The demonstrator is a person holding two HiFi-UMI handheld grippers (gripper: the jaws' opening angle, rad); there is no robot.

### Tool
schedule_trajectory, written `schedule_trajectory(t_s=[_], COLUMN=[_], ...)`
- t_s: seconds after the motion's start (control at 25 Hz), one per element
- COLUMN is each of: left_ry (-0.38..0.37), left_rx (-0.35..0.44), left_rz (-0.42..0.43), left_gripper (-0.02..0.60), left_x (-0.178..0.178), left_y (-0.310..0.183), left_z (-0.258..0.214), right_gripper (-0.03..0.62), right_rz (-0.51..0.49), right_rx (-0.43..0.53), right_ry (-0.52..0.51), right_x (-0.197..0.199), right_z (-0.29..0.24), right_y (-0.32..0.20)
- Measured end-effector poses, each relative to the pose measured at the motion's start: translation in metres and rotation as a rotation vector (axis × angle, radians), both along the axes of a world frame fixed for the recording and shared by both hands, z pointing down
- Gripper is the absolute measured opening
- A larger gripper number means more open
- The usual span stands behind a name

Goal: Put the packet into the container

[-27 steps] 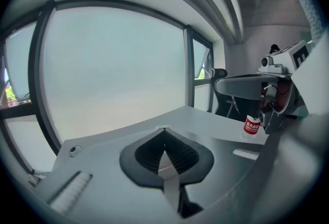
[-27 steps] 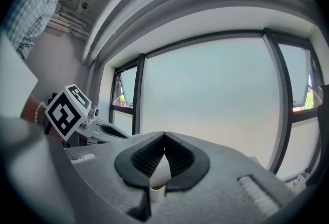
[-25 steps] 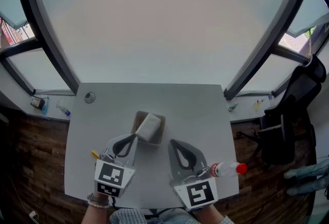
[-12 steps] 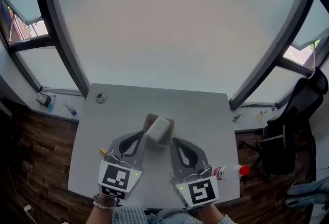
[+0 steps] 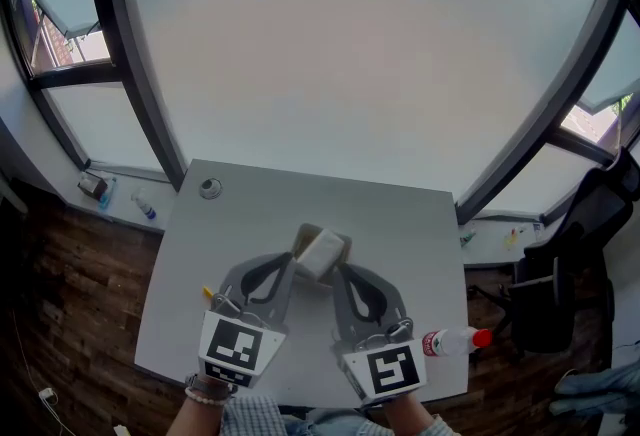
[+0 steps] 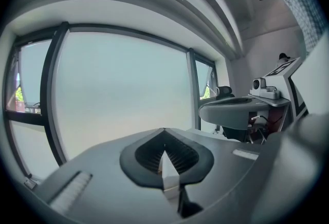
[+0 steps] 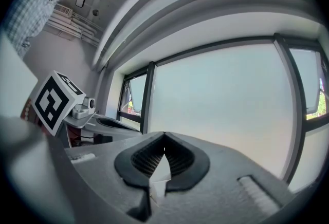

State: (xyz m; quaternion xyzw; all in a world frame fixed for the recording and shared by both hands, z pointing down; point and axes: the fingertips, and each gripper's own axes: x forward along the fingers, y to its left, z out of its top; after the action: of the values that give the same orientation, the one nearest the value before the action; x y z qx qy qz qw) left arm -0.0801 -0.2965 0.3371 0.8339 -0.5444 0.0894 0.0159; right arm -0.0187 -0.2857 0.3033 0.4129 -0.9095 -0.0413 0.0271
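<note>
White packet (image 5: 323,250) lies in the small tan container (image 5: 305,236) near the middle of the grey table (image 5: 400,214). It sits at a slant and covers most of the opening; only the container's far-left rim shows past it, and I cannot tell how deep it sits. Left gripper (image 5: 292,262) rests on the table just near-left of the container, tip right at the packet's near-left corner. I cannot confirm contact from the head view. Its own view shows the ribbed pads pressed fully together, with only a thin pale sliver at the seam that I cannot separate from the gripper itself. Right gripper (image 5: 338,270) mirrors it on the near-right side, tip just beside the packet's near edge. Its jaws are likewise closed, with the same pale sliver at the seam, and I see nothing gripped. The two tips converge toward the container. A small yellow object (image 5: 208,293) lies beside the left gripper's body. A clear bottle with a red cap (image 5: 452,341) lies on its side at the table's near-right edge. A round grommet (image 5: 210,188) sits at the far-left corner. Black office chair (image 5: 555,299) stands right of the table on the wooden floor (image 5: 70,324).
</note>
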Motion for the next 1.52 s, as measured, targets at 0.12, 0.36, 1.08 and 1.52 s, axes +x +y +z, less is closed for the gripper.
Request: schedule_trajectory(t_s=[0.12, 0.36, 1.08, 1.52], left_ry=[0.002, -0.01, -0.005, 0.001], left_rx=[-0.001, -0.009, -0.025, -0.017], left_rz=[-0.002, -0.005, 0.007, 0.001], left_gripper=[0.003, 0.003, 0.003, 0.003], left_x=[-0.001, -0.0048, -0.0074, -0.0073], left_y=[0.0014, 0.0039, 0.0085, 0.0095], left_z=[0.001, 0.0043, 0.0093, 0.0068], right_gripper=[0.002, 0.002, 0.0, 0.002], right_rz=[-0.004, -0.004, -0.006, -0.005], right_rx=[-0.005, -0.013, -0.014, -0.015], right_ry=[0.003, 0.0, 0.015, 0.019], right_x=[-0.0016, -0.0006, -0.0007, 0.0009], right_z=[0.0008, 0.0006, 0.0041, 0.004], right_y=[-0.0001, -0.0002, 0.0033, 0.0048])
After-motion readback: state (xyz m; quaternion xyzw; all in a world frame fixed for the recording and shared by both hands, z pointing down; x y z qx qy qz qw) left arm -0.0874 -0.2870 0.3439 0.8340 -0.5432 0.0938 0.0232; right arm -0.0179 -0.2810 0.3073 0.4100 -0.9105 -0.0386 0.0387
